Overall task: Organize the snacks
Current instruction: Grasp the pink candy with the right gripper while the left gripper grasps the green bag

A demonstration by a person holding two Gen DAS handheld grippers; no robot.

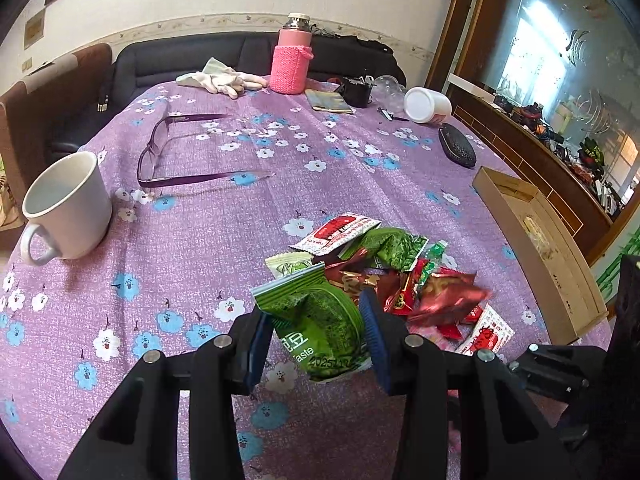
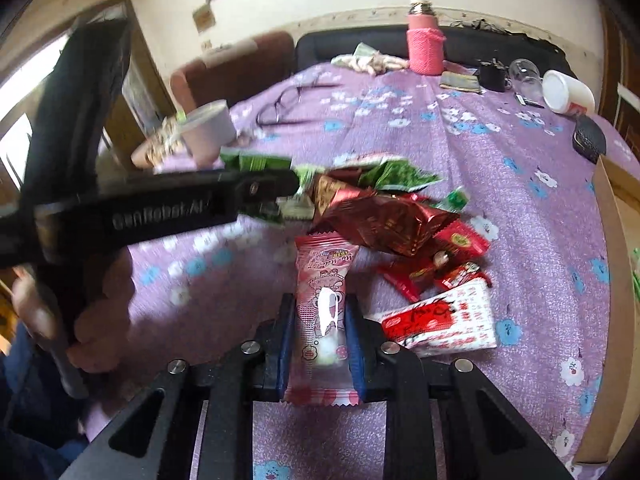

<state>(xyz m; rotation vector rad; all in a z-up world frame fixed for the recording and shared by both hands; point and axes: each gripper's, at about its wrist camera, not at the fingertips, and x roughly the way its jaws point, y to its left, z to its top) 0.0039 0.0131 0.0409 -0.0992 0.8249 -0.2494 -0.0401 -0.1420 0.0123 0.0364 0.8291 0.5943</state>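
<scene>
Taking the snack pile [image 1: 384, 276] on the purple floral tablecloth [image 1: 208, 248] as the landmark: far left of it stands a white mug [image 1: 66, 206], its inside looking bare. At the pile's near left edge the left gripper [image 1: 316, 332] clamps a green snack packet [image 1: 320, 328], lifted level. At the pile's near side the right gripper [image 2: 320, 328] pinches a pink snack packet [image 2: 322, 312] lengthwise. Right of the pile lies an open cardboard box [image 1: 560, 272]; its contents are unclear.
</scene>
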